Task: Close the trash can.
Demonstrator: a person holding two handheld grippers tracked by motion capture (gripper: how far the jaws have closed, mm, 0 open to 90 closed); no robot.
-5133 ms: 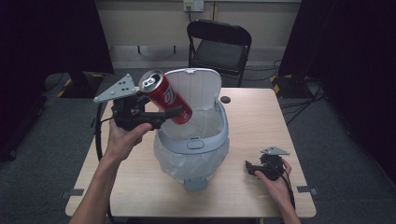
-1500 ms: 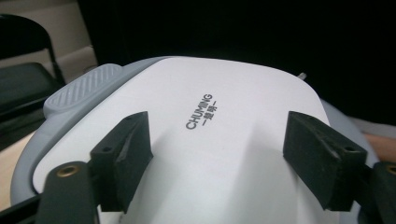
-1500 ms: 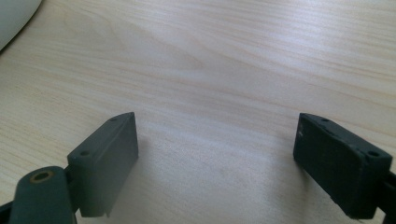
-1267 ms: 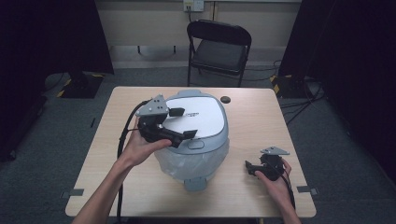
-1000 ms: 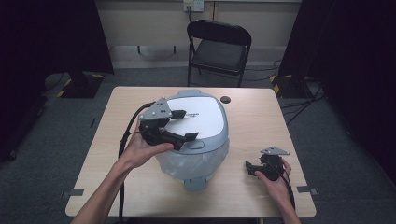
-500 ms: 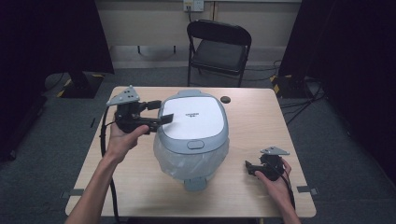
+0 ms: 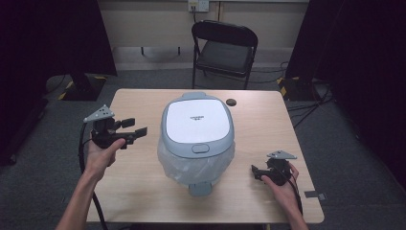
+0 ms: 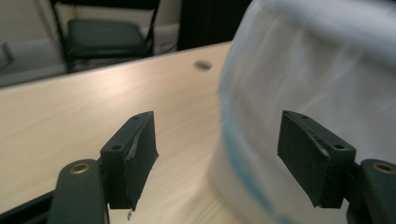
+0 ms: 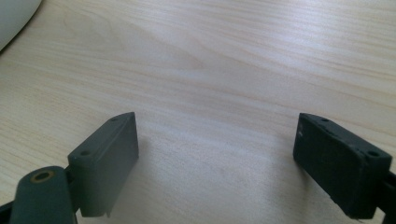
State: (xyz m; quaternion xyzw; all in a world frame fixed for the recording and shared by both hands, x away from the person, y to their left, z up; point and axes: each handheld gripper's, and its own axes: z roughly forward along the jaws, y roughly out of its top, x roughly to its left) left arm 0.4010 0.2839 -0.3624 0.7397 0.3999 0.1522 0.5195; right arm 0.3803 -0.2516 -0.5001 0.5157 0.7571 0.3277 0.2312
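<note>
Grey-lidded and lined with a clear plastic bag, the bin [image 7: 197, 139] is standing at the centre of the wooden table [image 7: 139, 187] with its lid lying shut. A small dark disc [image 7: 231, 101] is sitting on the tabletop at about one o'clock from the bin, just off its rim. The left gripper [image 7: 135, 130] is hanging at nine o'clock from the bin, off to its side and not touching it, pointing toward the bagged wall. Its jaws have just been closing a little, yet they are standing apart with nothing between them; in the left gripper view [image 8: 217, 154] the bag's pale side is blurring past the right-hand jaw. The right gripper [image 7: 255, 171] is resting low at about four o'clock from the bin, well apart from it. In the right gripper view [image 9: 215, 163] its jaws are gaping wide over bare wood. A black folding chair [image 7: 224, 45] is standing beyond the table at twelve o'clock.
</note>
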